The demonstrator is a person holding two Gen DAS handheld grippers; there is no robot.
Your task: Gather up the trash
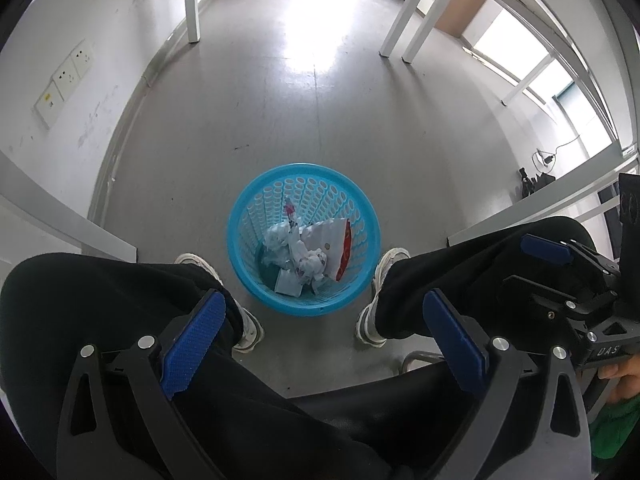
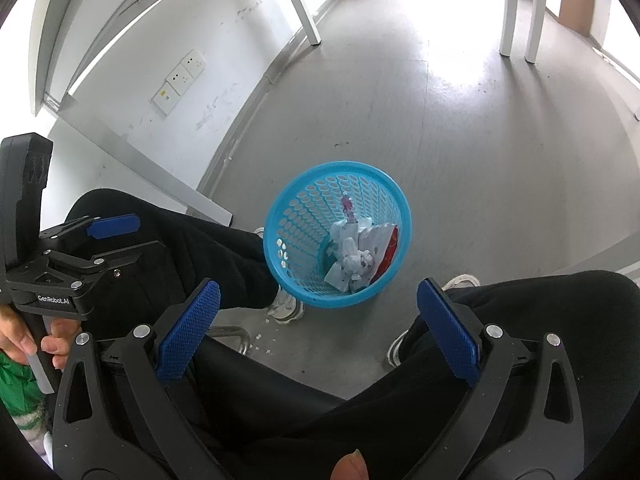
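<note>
My left gripper [image 1: 324, 338] hangs over my lap, its blue pads spread wide with nothing between them. Straight ahead of it, down on the grey floor [image 1: 320, 112] between my two white sneakers, stands the round blue perforated plastic basket [image 1: 240, 236], upright, mouth opening up toward me. Inside lies crumpled white paper trash [image 1: 298, 254], and a red-and-white wrapper [image 1: 342, 250] leans against the wall on the right, its long axis running from the bottom up toward the rim. My right gripper [image 2: 318, 330] is spread wide too, holding nothing; the same basket [image 2: 280, 236] sits ahead of it and a touch left of centre, paper [image 2: 352, 256] heaped in the bottom. Off to the left of that gripper I see my other gripper [image 2: 114, 236], also spread apart, above my black trouser leg [image 2: 208, 252].
</note>
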